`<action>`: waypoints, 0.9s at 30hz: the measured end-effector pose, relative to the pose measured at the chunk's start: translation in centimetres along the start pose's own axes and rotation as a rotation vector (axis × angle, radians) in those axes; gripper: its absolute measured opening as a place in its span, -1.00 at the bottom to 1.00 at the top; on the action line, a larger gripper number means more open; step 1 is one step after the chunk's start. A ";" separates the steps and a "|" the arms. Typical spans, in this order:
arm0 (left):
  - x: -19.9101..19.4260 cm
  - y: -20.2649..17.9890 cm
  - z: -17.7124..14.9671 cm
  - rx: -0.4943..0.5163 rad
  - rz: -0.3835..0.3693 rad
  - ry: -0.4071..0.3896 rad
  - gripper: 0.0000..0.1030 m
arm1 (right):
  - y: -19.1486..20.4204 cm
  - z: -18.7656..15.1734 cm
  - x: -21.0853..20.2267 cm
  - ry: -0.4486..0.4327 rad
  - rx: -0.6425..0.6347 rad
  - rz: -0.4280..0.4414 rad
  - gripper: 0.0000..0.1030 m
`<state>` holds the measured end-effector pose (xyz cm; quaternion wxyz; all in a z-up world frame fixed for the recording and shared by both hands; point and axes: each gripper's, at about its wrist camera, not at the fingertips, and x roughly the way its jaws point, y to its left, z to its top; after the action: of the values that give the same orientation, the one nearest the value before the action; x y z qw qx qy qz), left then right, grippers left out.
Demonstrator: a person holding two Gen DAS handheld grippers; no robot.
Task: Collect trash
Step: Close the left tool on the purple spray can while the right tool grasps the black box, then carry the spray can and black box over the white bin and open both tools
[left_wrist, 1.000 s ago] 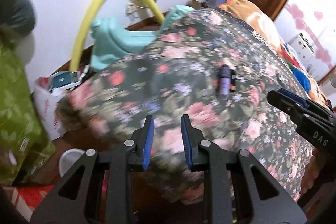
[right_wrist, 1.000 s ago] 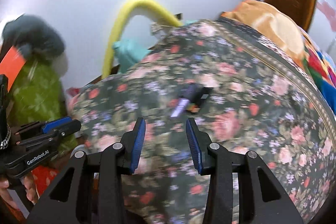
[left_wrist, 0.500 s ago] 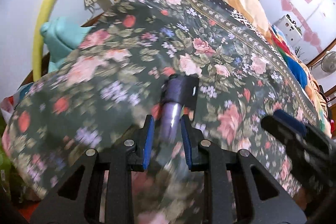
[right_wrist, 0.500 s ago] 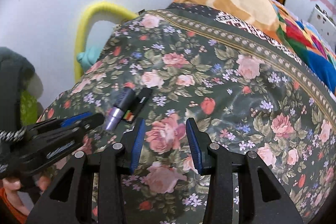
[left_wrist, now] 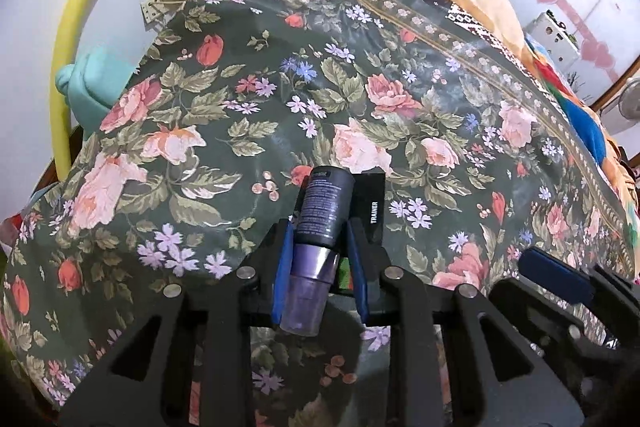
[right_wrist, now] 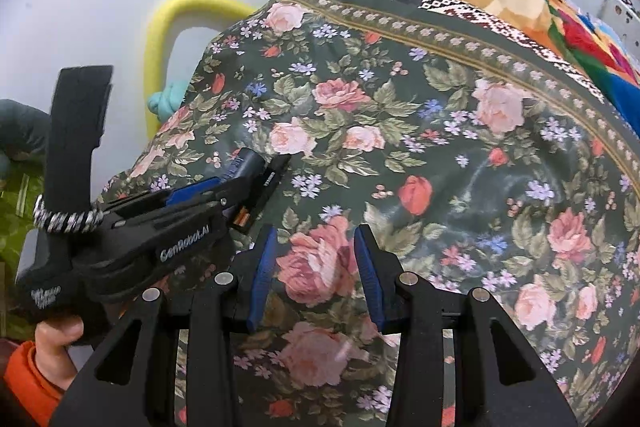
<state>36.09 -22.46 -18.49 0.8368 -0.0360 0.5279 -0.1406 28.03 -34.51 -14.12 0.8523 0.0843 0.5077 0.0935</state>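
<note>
Left gripper (left_wrist: 318,269) straddles the bottle (left_wrist: 318,231) on the floral quilt (left_wrist: 400,99)!

On the left, its blue pads flank the dark bottle, which lies on the quilt beside a black card (left_wrist: 374,205); the left pad touches it, but whether the jaws truly clamp it cannot be told. To the right, the right gripper (right_wrist: 316,275) hovers over bare quilt, jaws parted, empty, a hand (right_wrist: 56,337) below the other tool.

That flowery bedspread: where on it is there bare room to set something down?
Most of the dark floral bedspread lies bare: the wide stretch from the black card up to the patterned border band, and the patch under the right hand-held gripper. It is crowded only where the left hand-held gripper straddles the dark purple-capped tube.
</note>
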 end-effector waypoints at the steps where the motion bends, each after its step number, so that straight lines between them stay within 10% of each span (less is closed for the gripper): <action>1: -0.3 0.1 -0.1 0.005 0.005 -0.006 -0.49 | 0.1 0.1 0.2 0.003 0.005 0.007 -0.29; 27: -4.2 4.9 -5.1 -0.064 0.094 -0.052 -0.48 | 4.7 1.6 7.3 0.029 -0.017 0.117 -0.55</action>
<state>30.81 -16.15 -18.04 0.8544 -0.0414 0.5113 -0.0833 32.48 -28.22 -18.50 0.8385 0.1054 0.5136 0.1487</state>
